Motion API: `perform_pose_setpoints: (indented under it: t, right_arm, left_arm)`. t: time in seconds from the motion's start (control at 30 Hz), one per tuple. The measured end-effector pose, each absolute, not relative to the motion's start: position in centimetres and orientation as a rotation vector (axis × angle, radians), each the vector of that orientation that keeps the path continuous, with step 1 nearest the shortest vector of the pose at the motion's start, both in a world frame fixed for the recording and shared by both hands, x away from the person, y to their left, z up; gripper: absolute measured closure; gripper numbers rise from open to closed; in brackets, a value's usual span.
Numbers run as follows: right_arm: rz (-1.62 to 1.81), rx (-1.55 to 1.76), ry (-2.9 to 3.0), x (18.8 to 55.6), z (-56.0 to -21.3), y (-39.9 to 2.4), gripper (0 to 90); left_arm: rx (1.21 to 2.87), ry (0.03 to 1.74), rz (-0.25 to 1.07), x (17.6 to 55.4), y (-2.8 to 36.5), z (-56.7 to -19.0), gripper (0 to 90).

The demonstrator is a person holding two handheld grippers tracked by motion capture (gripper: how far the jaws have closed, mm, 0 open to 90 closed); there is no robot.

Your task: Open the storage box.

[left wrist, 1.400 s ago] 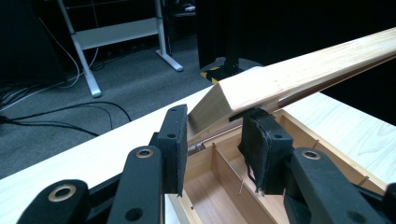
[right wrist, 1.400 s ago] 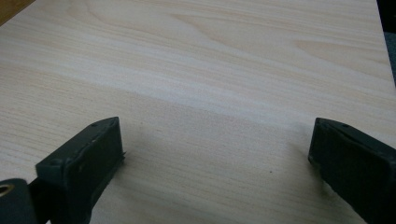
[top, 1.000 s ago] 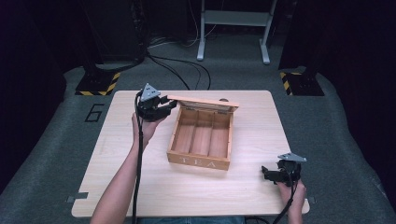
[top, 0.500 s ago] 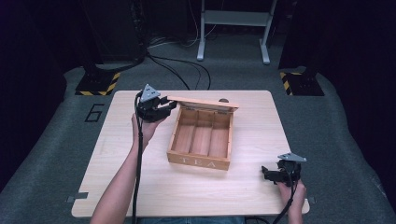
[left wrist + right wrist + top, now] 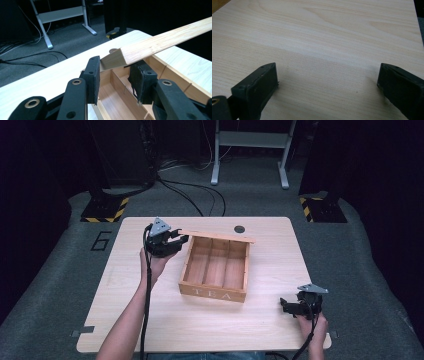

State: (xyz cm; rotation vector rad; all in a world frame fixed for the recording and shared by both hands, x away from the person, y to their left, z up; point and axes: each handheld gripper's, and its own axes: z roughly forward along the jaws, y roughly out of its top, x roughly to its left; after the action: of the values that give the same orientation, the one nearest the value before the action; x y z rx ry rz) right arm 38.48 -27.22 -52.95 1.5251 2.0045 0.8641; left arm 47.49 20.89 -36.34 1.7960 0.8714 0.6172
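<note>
While the left gripper (image 5: 176, 240) sits near the worktop's (image 5: 150, 320) far-left area, its jaws straddle the left end of the lid (image 5: 160, 43), which is raised at a tilt over the far edge of the open TEA box (image 5: 215, 292) mid-worktop; the end sits between the pads (image 5: 93, 75), contact hard to tell. Right gripper (image 5: 287, 306) rests by the near-right corner, jaws spread wide with nothing in them. Pretty much nothing's moved since half a second ago.

In the left gripper view the lid (image 5: 160, 45) runs off the right edge, hiding the tea box's (image 5: 117, 105) far side. The right forearm is cut off in the high view.
</note>
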Motion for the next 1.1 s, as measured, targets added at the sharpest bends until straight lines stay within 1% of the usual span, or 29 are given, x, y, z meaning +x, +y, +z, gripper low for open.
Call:
perform_pose_setpoints:
  t: [0.57, 0.8, 0.97, 1.1]
  right_arm:
    - [0.861, 1.515, 2.013, 38.5, -53.0, -27.3, 2.5]
    - [0.861, 1.515, 2.013, 38.5, -53.0, -27.3, 2.6]
    - [0.861, 1.515, 2.012, 38.5, -53.0, -27.3, 2.6]
    - [0.861, 1.515, 2.012, 38.5, -53.0, -27.3, 2.5]
  left_arm:
    - [1.804, 0.856, 0.669, 44.4, 21.1, -39.8, 60.2]
    - [1.798, 0.858, 0.639, 43.6, 21.4, -41.3, 60.2]
    - [1.798, 0.858, 0.654, 42.6, 21.4, -43.2, 60.5]
    - [1.793, 0.870, 0.611, 42.1, 21.7, -44.9, 60.2]
